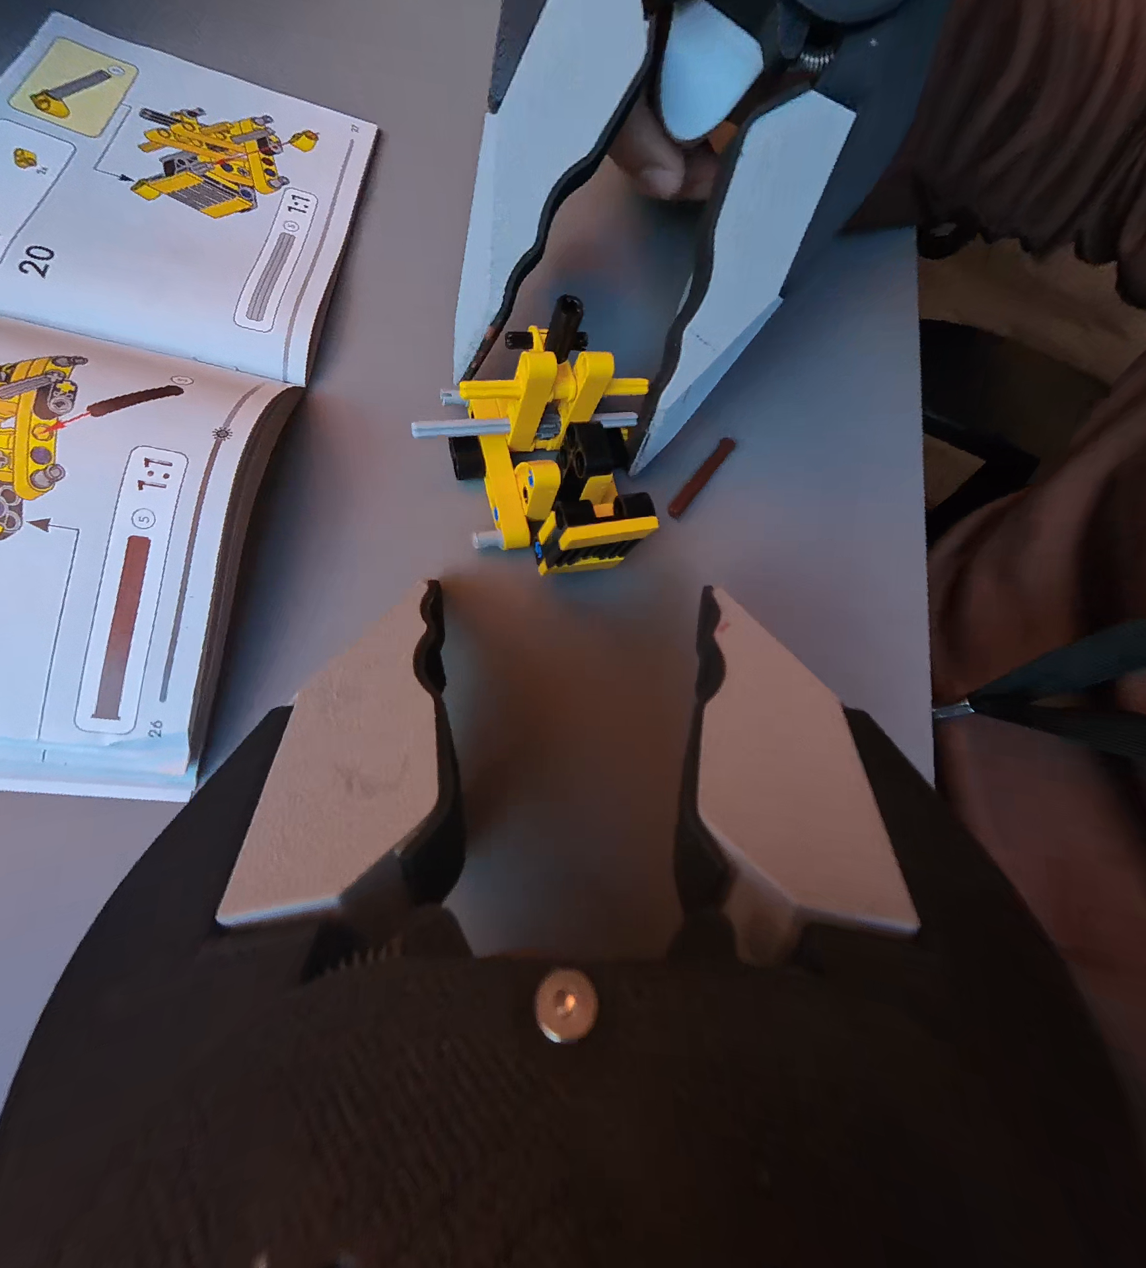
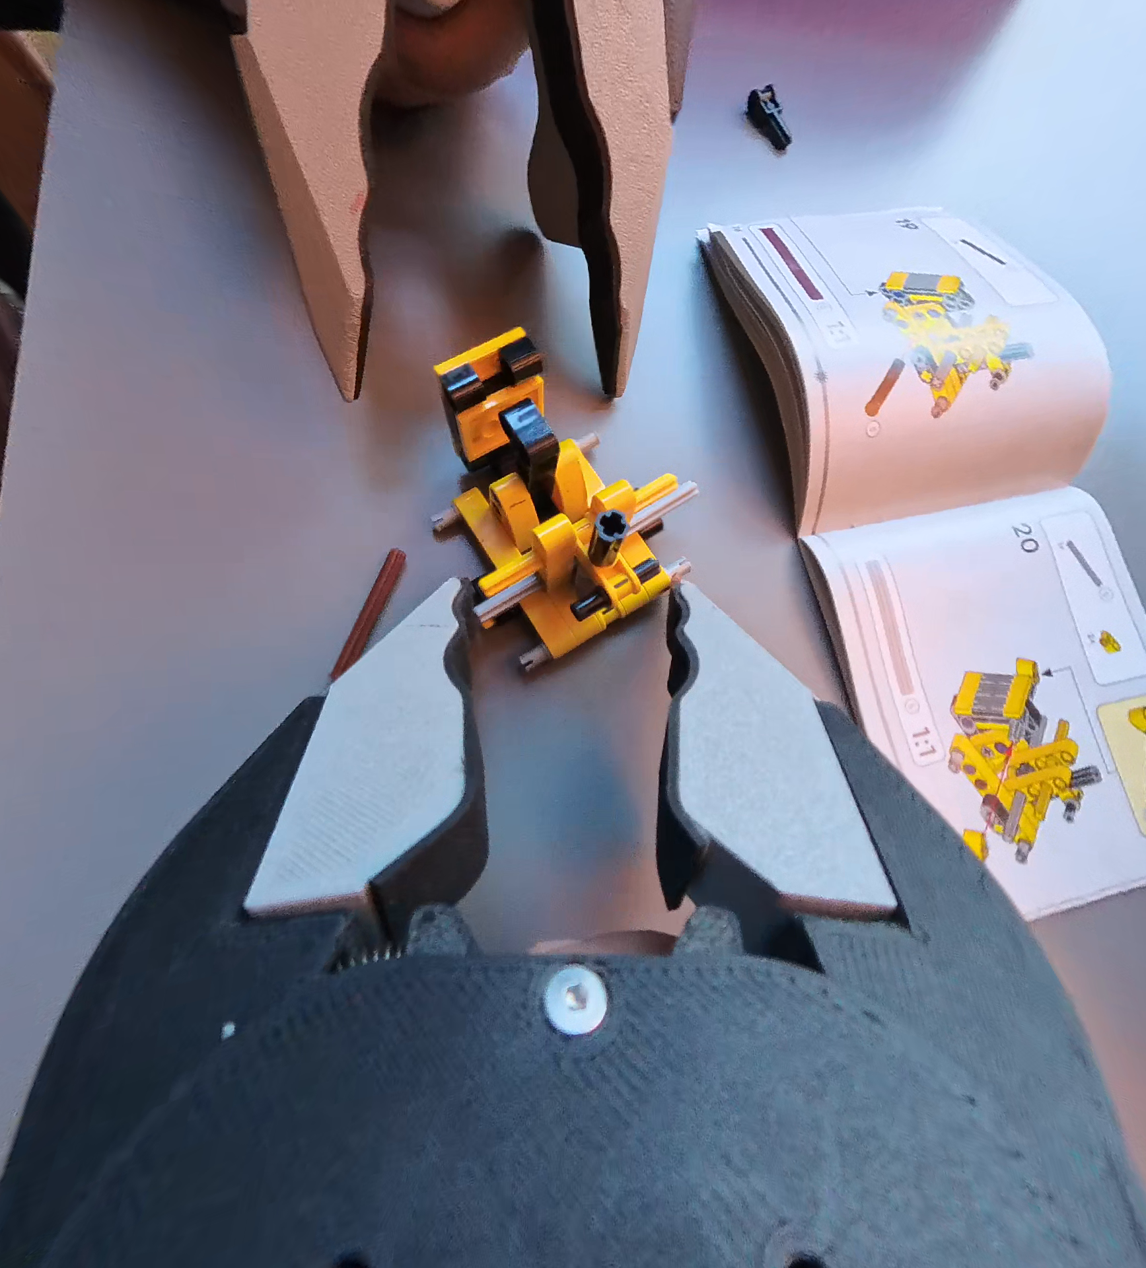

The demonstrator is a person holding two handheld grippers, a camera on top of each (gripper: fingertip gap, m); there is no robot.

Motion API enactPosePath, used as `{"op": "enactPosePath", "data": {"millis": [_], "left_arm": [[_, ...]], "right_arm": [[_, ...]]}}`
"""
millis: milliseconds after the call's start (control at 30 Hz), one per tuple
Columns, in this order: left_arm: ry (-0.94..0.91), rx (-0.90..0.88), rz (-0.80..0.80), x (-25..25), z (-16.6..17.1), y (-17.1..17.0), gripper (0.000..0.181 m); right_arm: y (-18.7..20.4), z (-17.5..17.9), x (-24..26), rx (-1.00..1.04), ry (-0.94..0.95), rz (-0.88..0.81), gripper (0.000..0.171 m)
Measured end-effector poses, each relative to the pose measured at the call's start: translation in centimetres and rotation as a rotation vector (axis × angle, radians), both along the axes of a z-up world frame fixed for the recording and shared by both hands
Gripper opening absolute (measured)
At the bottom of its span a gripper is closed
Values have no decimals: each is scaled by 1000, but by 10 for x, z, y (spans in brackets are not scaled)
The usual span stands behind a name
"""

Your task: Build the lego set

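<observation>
Both grippers' jaws apart and empty, right gripper [image 2: 566, 593] nearer, its tips flanking the yellow lego model [image 2: 559, 542], long axis toward the opposing left gripper [image 2: 481, 394].

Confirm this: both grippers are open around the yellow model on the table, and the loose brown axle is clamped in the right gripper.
Not clamped. The right wrist view shows the brown axle lying loose on the table, beside the open right gripper. The rest holds: left gripper open, yellow model between them.

A smooth grey table [image 1: 364, 521] fills most of both views, lit warm near and bluish farther off. Beyond its right edge, brown fabric [image 1: 1071, 137] hangs in folds.
</observation>
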State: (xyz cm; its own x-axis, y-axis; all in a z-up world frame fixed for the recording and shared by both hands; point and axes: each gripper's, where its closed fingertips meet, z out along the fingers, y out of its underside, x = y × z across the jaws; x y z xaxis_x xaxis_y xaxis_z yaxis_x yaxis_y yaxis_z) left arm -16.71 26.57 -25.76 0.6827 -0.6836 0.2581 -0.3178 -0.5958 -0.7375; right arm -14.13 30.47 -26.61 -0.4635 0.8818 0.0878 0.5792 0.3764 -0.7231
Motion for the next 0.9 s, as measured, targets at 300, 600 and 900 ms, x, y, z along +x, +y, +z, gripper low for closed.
{"op": "enactPosePath", "data": {"millis": [300, 600, 900], "left_arm": [[-33, -19, 25, 3, 1, 2, 71], [-27, -22, -5, 8, 1, 5, 65], [-37, -40, -31, 10, 0, 12, 52]], "right_arm": [[4, -1, 2, -27, 5, 152, 53], [16, 6, 22, -28, 0, 54, 57], [-25, 0, 50, -85, -7, -128, 36]]}}
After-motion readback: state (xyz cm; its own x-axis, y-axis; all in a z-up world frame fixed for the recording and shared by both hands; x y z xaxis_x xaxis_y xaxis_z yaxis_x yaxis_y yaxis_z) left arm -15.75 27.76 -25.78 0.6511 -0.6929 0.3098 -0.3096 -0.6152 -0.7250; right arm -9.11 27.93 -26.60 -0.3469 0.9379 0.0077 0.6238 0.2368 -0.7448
